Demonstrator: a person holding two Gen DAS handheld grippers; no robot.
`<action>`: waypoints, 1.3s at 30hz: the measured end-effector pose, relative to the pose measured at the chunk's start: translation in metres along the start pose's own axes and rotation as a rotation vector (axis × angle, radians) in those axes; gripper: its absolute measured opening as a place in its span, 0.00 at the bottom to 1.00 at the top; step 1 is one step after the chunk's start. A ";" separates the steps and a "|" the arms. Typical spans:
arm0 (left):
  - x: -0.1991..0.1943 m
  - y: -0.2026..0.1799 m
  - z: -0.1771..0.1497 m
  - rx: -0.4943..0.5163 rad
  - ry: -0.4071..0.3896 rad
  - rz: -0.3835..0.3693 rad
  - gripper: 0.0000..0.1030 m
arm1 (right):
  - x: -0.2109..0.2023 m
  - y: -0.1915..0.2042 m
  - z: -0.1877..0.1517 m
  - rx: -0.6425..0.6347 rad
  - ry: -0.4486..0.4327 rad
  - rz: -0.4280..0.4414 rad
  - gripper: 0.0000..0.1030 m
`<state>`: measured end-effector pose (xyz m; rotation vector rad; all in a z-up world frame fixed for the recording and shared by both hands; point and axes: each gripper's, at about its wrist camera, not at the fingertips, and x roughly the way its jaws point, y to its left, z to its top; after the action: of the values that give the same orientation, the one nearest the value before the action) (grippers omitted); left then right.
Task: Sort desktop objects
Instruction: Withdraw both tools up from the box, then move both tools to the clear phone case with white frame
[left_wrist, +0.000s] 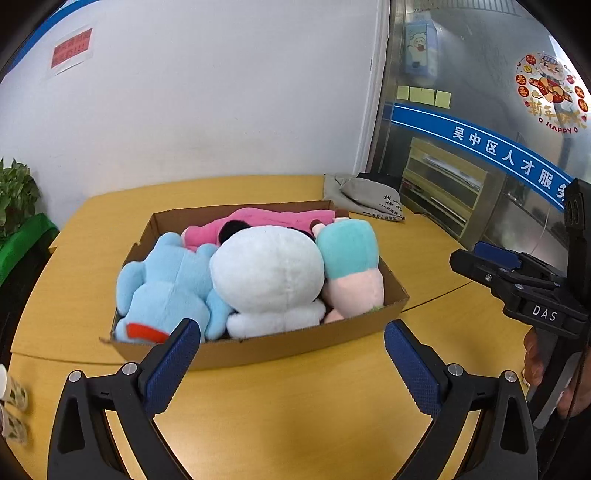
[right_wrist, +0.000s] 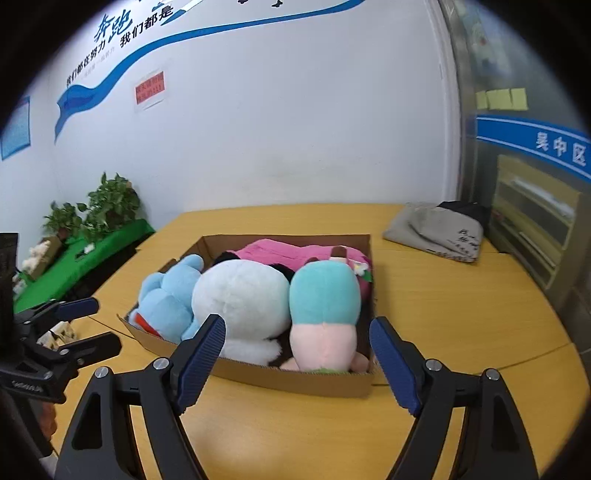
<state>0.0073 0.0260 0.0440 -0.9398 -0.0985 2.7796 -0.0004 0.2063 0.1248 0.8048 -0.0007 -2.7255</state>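
Your cardboard box (left_wrist: 258, 350) on the tabletop (left_wrist: 295, 406) is packed: light blue plush (left_wrist: 166, 284), white plush (left_wrist: 269, 269), teal-and-pink plush (left_wrist: 351, 266), pink plush (left_wrist: 266, 219) behind. Your left gripper (left_wrist: 291, 350) and right gripper (right_wrist: 297, 350) both gape wide, holding nothing.

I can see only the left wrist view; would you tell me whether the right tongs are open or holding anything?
Observer: The right tongs are open and empty, just short of the cardboard box.
Operator: Thank you. What lies straight ahead of them?
Observer: The teal and pink plush, at the box's right end.
Operator: And beyond the table's left side?
Observer: Two leafy plants stand on a green cover.
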 end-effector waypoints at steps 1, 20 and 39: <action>-0.003 -0.001 -0.003 -0.006 -0.001 -0.006 0.99 | -0.003 0.002 -0.003 0.000 0.005 -0.008 0.78; -0.016 0.005 -0.021 -0.040 -0.008 -0.025 0.99 | -0.020 0.023 -0.018 -0.064 0.038 -0.081 0.78; -0.013 0.006 -0.067 0.001 0.094 -0.141 0.99 | -0.042 0.022 -0.058 -0.071 0.074 -0.021 0.78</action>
<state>0.0573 0.0170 -0.0020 -1.0205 -0.1430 2.6031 0.0705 0.2017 0.1004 0.8891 0.1207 -2.6963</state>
